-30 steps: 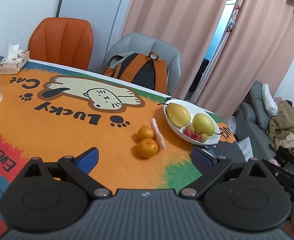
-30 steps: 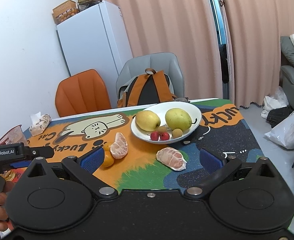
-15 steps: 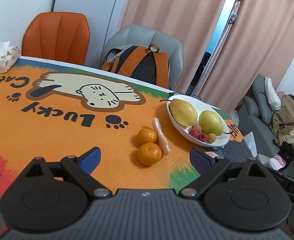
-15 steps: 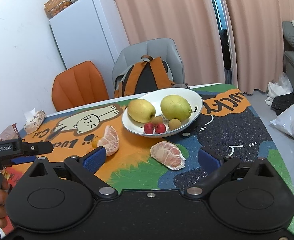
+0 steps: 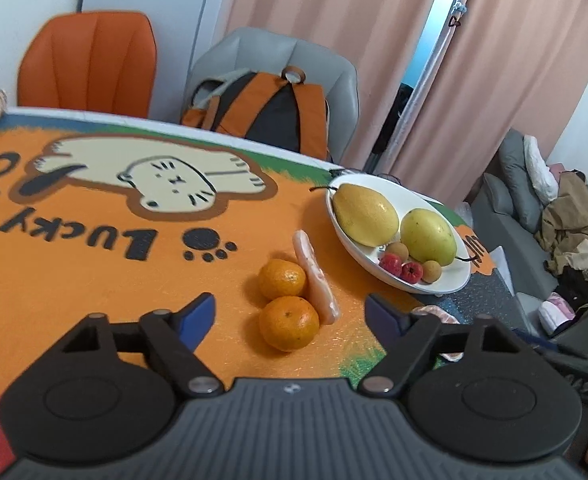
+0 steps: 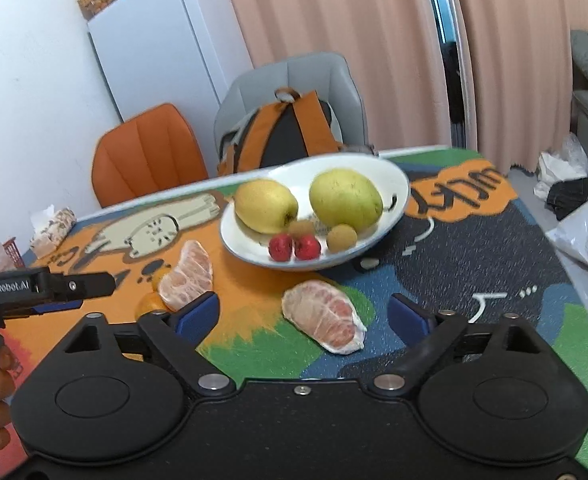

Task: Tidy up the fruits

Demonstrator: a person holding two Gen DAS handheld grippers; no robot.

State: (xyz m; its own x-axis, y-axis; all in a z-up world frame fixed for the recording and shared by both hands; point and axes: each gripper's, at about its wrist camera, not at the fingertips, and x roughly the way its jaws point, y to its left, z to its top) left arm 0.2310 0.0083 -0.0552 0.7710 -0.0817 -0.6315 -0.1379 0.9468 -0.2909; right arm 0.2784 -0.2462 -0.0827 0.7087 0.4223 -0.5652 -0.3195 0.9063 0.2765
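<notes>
1. Fruit is partly sorted: two pears, red berries and small brown fruits lie in the white bowl (image 5: 446, 286); two tangerines (image 5: 288, 322) and two peeled pomelo pieces (image 6: 325, 321) wait on the table mat
2. Left gripper (image 5: 289, 314), jaws closing, straddles the near tangerine without touching it
3. Right gripper (image 6: 304, 314), also closing, frames the near pomelo piece, untouched

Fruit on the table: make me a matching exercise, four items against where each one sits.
Items:
1. pears
2. red fruits
3. pomelo piece
4. oranges

Places:
A. on the mat, ahead of the right jaws
B. front of the bowl, small pair
C. on the mat, ahead of the left jaws
D. back of the bowl, side by side

Pairs: 1-D, 2-B, 3-A, 4-C
</notes>
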